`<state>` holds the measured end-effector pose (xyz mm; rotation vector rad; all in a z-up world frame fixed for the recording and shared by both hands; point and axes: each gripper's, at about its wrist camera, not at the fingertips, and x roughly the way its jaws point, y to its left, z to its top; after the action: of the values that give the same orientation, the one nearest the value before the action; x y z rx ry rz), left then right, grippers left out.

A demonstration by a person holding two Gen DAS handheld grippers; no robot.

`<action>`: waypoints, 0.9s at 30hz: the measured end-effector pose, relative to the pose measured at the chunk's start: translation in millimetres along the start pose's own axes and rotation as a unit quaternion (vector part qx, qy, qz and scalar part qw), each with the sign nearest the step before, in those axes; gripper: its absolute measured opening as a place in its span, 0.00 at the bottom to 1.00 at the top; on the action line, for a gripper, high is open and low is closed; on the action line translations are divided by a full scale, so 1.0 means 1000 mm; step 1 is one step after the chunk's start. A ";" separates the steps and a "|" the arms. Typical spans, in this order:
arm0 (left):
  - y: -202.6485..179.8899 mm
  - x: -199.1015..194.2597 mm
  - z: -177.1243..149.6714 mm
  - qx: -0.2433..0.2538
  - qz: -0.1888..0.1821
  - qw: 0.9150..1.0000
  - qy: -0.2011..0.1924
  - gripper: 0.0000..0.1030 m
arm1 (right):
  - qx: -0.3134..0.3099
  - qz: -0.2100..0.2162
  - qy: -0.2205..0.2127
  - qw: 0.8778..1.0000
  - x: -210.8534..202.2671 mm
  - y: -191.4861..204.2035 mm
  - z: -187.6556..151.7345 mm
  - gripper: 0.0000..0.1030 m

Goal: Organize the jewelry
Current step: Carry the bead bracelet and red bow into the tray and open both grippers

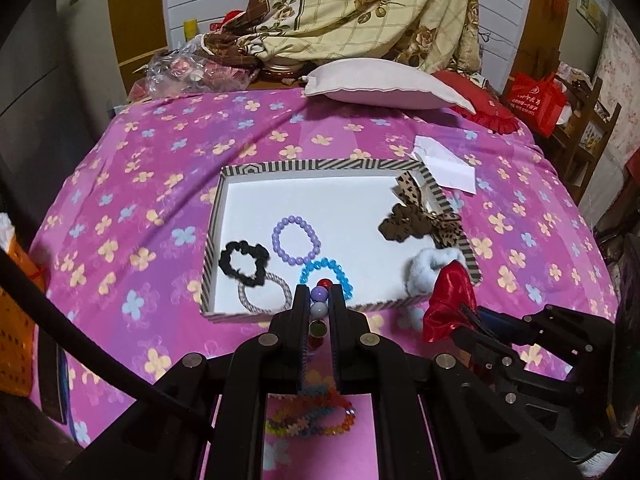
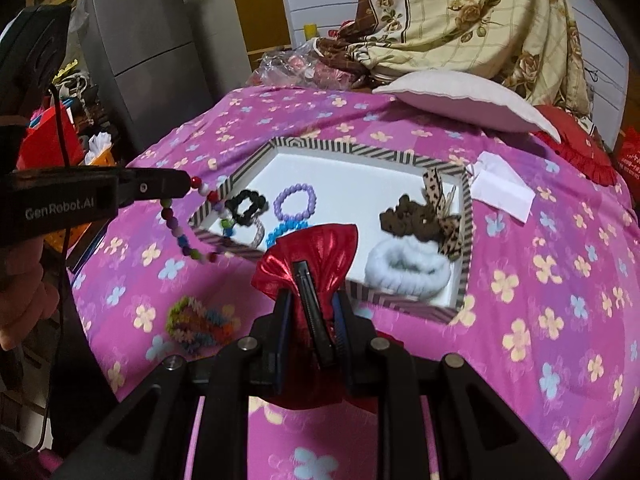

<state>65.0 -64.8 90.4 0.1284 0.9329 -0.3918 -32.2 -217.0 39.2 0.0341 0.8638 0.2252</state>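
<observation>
A bed [image 1: 160, 208] under a pink flowered sheet serves as the surface. A bead bracelet [image 2: 188, 236] is pinched by the left gripper [image 1: 319, 300], a red bow clip [image 2: 316, 252] by the right gripper [image 2: 310, 304], both lifted near the striped box [image 1: 320, 165]. Judged mid-carry: both are next to be lowered inside and released.

Flowered bedspread [image 1: 132, 184], pale pillow [image 1: 384, 84], grey fridge [image 2: 148, 48]
</observation>
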 end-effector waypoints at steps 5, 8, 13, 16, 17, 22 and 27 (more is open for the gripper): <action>0.003 0.017 0.013 0.000 0.010 1.000 0.007 0.20 | 0.002 0.002 0.010 1.000 0.019 -0.003 0.016 0.21; 0.004 0.030 0.019 0.002 0.015 1.000 0.013 0.20 | 0.008 0.005 0.018 1.000 0.034 -0.007 0.024 0.21; 0.004 0.054 0.032 0.009 0.026 0.999 0.021 0.20 | 0.025 0.008 0.027 0.999 0.056 -0.019 0.036 0.21; 0.004 0.069 0.042 0.011 0.032 0.999 0.026 0.20 | 0.034 0.008 0.032 0.999 0.068 -0.026 0.042 0.21; 0.005 0.073 0.044 0.011 0.033 0.999 0.027 0.20 | 0.036 0.007 0.036 0.999 0.073 -0.028 0.045 0.21; 0.008 0.100 0.063 0.016 0.036 0.999 0.033 0.20 | 0.036 -0.001 0.061 0.997 0.103 -0.040 0.060 0.21; 0.018 0.134 0.084 0.013 0.049 0.998 0.042 0.20 | 0.037 -0.005 0.080 0.996 0.130 -0.049 0.078 0.21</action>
<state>206.4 -107.2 31.9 0.2135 1.0002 -0.3101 117.1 -232.4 -13.2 0.0810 1.0321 0.1878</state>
